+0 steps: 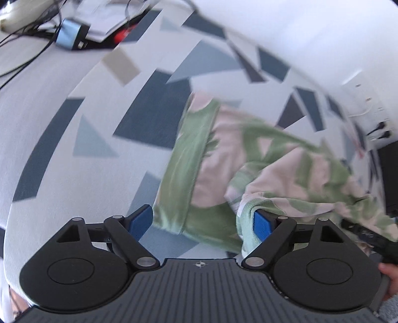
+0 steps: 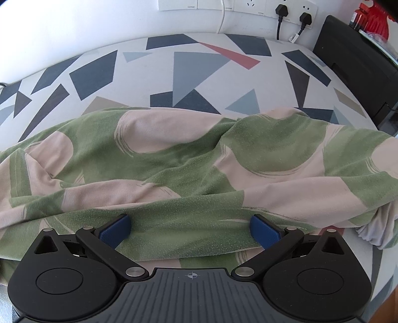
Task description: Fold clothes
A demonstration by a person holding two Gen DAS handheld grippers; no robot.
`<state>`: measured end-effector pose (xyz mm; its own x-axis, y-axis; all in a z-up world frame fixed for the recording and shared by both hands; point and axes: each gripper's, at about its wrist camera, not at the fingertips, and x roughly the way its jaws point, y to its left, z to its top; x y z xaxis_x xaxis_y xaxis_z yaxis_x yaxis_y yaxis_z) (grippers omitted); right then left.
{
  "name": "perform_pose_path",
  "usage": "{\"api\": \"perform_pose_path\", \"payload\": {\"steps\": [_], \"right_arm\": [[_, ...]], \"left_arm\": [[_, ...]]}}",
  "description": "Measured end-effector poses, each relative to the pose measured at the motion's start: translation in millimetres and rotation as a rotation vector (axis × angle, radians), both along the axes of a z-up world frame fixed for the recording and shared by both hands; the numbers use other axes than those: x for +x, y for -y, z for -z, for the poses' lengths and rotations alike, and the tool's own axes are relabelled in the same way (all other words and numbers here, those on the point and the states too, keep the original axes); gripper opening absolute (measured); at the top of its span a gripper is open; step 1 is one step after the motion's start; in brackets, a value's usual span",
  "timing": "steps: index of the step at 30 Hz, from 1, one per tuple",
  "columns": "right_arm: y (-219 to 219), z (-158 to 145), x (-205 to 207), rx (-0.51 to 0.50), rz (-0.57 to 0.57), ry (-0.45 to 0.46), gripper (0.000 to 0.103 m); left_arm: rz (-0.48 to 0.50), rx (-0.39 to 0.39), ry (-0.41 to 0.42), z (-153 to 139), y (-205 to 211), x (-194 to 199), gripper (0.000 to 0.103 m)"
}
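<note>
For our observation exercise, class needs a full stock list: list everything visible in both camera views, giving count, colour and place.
Green and pale pink patterned soft cloth garment: one, rumpled on the table, edge between the right tongs' pads.
Table cover with blue, grey and red triangles: one, white ground, under the garment.
White wall sockets: one row, on the wall behind the table.
Black plugs: two, in the sockets.
Black box: one, at the table's right end.
Light blue device with black cables: one, far corner, blurred.
Left tongs: black, blue pads, open.
Right tongs: black, blue pads, open.
Hand: one, partly visible, right edge.
</note>
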<state>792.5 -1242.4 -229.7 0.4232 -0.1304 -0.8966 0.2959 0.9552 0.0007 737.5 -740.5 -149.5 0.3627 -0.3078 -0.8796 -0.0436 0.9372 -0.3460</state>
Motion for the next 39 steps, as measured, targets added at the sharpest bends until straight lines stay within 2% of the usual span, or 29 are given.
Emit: {"api": "perform_pose_path", "payload": {"steps": [1,4,5,6,10,12,15,17,19,21,23,26,27,28,29,33,35,39], "right_arm": [[-0.3,0.2,-0.4,-0.001,0.001,0.003,0.102],[-1.2,0.7,-1.7,-0.004,0.001,0.012,0.102],[-1.3,0.9,-2.1,-0.004,0.001,0.016,0.102],[-1.4,1.0,-2.6,-0.005,0.000,0.018,0.102],[-1.5,1.4,-3.9,-0.007,-0.003,0.027,0.102],[-1.8,1.6,-4.9,-0.008,-0.005,0.032,0.102],[-2.6,2.2,-7.2,-0.012,-0.004,0.046,0.102],[-3.4,2.4,-8.0,-0.014,-0.001,0.051,0.102],[-3.7,2.4,-8.2,-0.015,0.002,0.052,0.102],[-3.8,2.2,-7.6,-0.014,0.004,0.048,0.102],[-4.0,2.1,-7.2,-0.014,0.006,0.045,0.102],[-4.8,2.6,-8.0,-0.016,0.013,0.049,0.102],[-5.4,2.7,-8.4,-0.018,0.016,0.050,0.102],[-6.1,2.7,-8.6,-0.020,0.020,0.051,0.102],[-6.7,2.7,-9.0,-0.022,0.023,0.052,0.102],[-11.5,2.6,-11.1,-0.021,0.004,0.056,0.102],[-18.1,2.6,-12.3,-0.016,-0.034,0.057,0.102],[-45.0,1.8,-10.5,-0.011,-0.122,0.060,0.102]], "left_arm": [[0.016,0.000,0.004,1.7,1.3,3.9,0.088],[0.052,0.064,-0.003,3.7,3.7,5.4,0.088],[0.069,0.060,-0.002,4.3,4.2,5.8,0.088],[0.087,0.050,0.000,4.9,4.7,6.3,0.088],[0.162,-0.087,-0.005,-2.5,-6.3,-4.9,0.090],[0.138,-0.105,0.001,-3.1,-19.2,-13.3,0.093],[0.009,-0.206,-0.047,10.2,-43.4,-12.4,0.092],[-0.091,-0.285,-0.103,26.7,-49.5,-8.7,0.086],[-0.156,-0.320,-0.141,39.7,-47.2,-4.0,0.071],[-0.175,-0.310,-0.144,44.8,-38.3,0.3,0.070],[-0.153,-0.269,-0.103,41.3,-26.9,5.2,0.070],[-0.110,-0.151,-0.071,36.7,-8.7,14.2,0.055],[-0.096,-0.095,-0.060,34.5,-2.6,17.1,0.041],[-0.080,-0.040,-0.052,32.8,2.6,19.1,0.021],[-0.065,0.014,-0.046,31.2,7.6,20.9,0.014],[-0.106,0.027,0.002,21.8,2.7,15.5,0.008],[-0.137,0.039,0.052,12.3,-5.6,9.0,0.008],[-0.212,0.086,0.087,0.4,-30.8,-1.1,0.008]]}}
